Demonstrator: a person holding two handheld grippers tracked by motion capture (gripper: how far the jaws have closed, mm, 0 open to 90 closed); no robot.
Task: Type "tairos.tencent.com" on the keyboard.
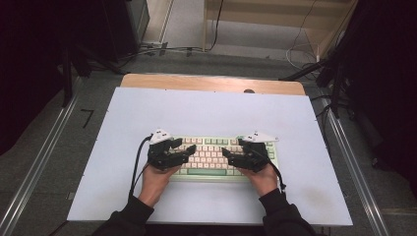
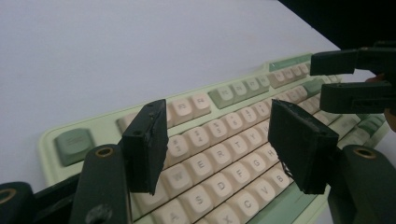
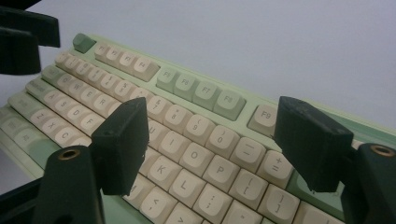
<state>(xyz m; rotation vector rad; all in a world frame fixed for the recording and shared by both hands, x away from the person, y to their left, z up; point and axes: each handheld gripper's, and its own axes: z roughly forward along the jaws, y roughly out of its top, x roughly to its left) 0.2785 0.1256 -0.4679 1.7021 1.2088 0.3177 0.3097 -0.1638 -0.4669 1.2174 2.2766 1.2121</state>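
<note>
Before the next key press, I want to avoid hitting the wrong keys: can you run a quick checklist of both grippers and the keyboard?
1. Left gripper jaws open, nothing between them: ok.
2. Right gripper jaws open, nothing between them: ok.
3. Keyboard flat on the white mat, square to the person: ok.
4. Grippers apart from each other, one over each half of the keys: ok.
5. Pads touching any key: cannot tell.
6. Cables clear of the keys: ok in the high view.
</note>
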